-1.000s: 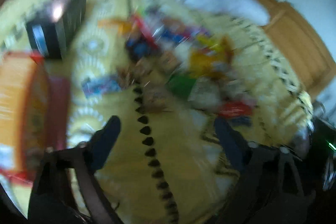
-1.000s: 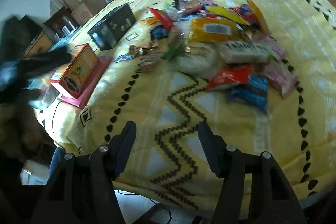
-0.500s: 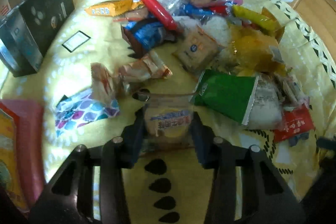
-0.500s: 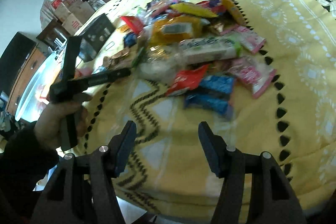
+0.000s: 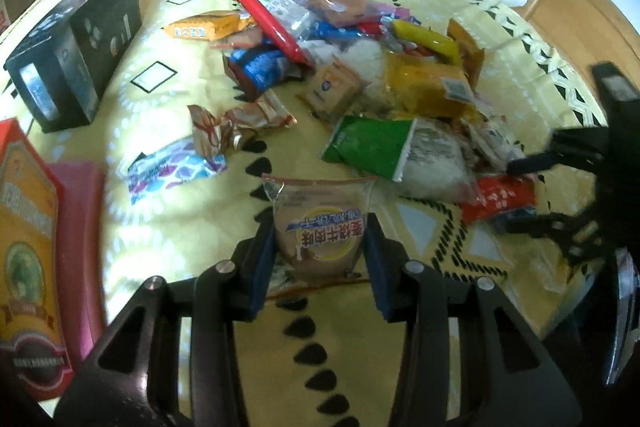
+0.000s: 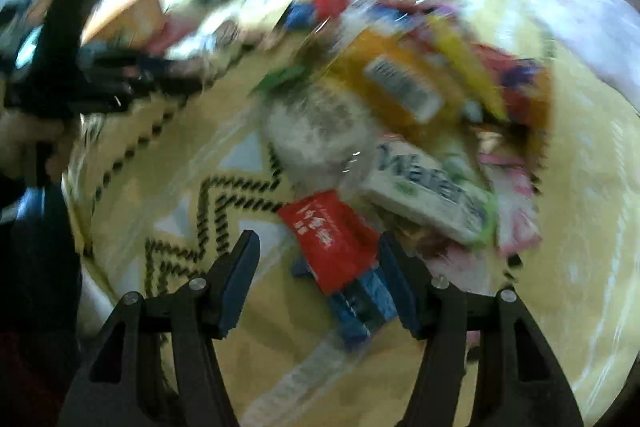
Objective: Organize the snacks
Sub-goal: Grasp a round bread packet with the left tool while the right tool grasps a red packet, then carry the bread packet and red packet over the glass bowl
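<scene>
Left wrist view shows the left tongs [image 5: 320,251] clamping a clear-wrapped round cake packet [image 5: 320,231] above the yellow patterned bedspread [image 5: 168,227]; right tongs [image 6: 316,279] gape over a red sachet [image 6: 328,243]. Most snacks remain piled [image 5: 400,87], unsorted.

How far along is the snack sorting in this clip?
Barely started. Nothing looks sorted: the snack pile lies mixed on the bedspread. The left tool grips a clear-wrapped pastry. The right tool, open, hovers over a red packet. Everything else remains.

Two wrist fisheyes, close above the snack pile [image 5: 384,75], both angled steeply downward.
</scene>
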Available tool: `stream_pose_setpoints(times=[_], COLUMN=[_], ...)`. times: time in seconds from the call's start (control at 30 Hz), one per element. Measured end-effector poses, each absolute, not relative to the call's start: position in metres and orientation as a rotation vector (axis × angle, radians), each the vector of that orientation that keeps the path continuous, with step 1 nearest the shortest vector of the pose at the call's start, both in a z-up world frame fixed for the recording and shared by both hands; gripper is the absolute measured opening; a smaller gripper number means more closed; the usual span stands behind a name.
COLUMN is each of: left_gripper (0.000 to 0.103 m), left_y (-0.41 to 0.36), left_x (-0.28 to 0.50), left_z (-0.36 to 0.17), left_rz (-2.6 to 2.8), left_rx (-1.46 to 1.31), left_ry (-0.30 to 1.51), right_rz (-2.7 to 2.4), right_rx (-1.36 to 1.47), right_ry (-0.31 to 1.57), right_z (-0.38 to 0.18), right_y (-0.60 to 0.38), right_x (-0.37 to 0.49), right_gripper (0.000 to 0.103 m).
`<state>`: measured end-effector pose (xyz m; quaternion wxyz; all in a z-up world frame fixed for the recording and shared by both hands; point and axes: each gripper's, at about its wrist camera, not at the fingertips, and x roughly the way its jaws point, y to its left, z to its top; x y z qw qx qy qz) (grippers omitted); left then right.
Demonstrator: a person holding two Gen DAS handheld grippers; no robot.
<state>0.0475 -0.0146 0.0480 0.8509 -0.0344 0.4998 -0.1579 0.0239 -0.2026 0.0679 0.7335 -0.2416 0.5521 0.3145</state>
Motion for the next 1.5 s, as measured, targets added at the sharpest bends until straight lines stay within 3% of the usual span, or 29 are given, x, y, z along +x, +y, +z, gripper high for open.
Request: stream_pose_setpoints(times=[0.3, 0.37, 0.43, 0.57, 1.0, 1.5], left_gripper=[0.042, 0.042, 0.042, 0.042, 0.042, 0.042], left_y=[-0.012, -0.011, -0.008, 0.001, 0.08, 0.214], left_x=[0.041, 0.038, 0.035, 0.025, 0.001, -0.041], left_z=[0.058, 0.063, 0.07, 0.096, 0.191, 0.234], left_rz=[-0.337, -0.335, -0.334, -0.321, -0.054, 0.27], left_rx=[-0.091, -0.091, -0.095, -0.104, -0.056, -0.12], left_ry=[1.043, 1.028, 1.006, 0.929, 0.705, 0.601], right_rz=[0.711, 0.684, 0.672, 0.676, 0.536, 0.809], right_rx=[-0.583, -0.557, -0.516, -0.456, -0.162, -0.155], right_ry=[1.276, 1.256, 1.228, 1.148, 0.827, 0.629], right_z=[0.045, 0.049, 0.055, 0.083, 0.192, 0.3], right_y=[-0.185, -0.186, -0.182, -0.182, -0.157, 0.039], right_x=[0.04, 0.037, 0.033, 0.006, -0.012, 0.004], right_gripper=[0.065, 0.052, 0.047, 0.042, 0.042, 0.042])
